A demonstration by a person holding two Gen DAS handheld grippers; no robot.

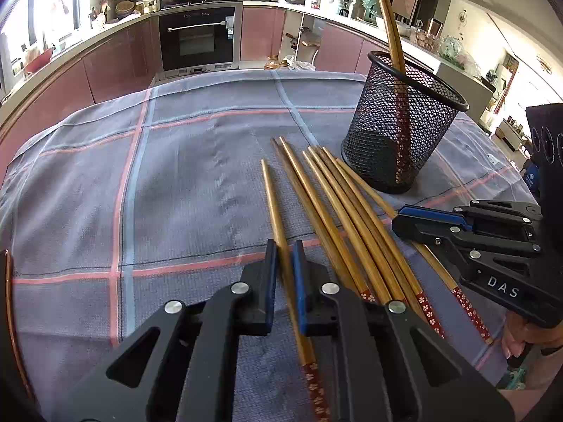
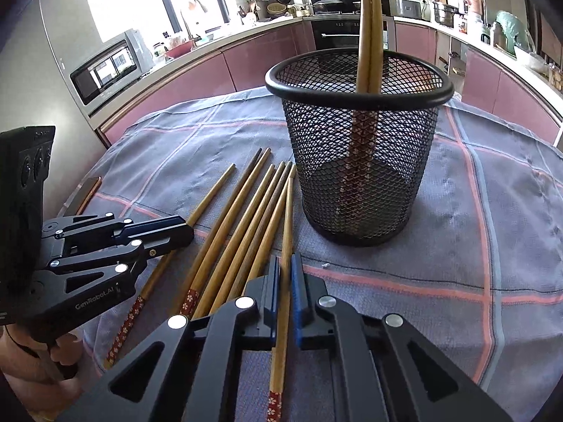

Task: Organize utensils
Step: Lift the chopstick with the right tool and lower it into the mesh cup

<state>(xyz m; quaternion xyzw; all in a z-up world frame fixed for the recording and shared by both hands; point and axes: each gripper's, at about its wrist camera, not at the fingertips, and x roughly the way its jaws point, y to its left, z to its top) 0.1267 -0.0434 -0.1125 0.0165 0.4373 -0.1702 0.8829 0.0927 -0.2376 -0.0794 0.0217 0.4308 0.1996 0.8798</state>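
Observation:
Several wooden chopsticks (image 1: 345,211) with red flowered ends lie side by side on the checked cloth, also in the right wrist view (image 2: 242,218). A black mesh cup (image 1: 401,123) (image 2: 359,147) stands upright behind them and holds two chopsticks (image 2: 367,28). My left gripper (image 1: 283,256) straddles the leftmost chopstick (image 1: 272,193), its blue pads close around it. My right gripper (image 2: 285,270) is closed around the rightmost chopstick (image 2: 286,218). Each gripper also shows from the side in the other's view: the right (image 1: 404,219), the left (image 2: 186,230).
The table is covered by a grey-blue cloth (image 1: 176,176) with pink and blue stripes. Pink kitchen cabinets (image 1: 112,56), an oven (image 1: 197,35) and cluttered counters run behind the table. A microwave (image 2: 105,70) stands at the left.

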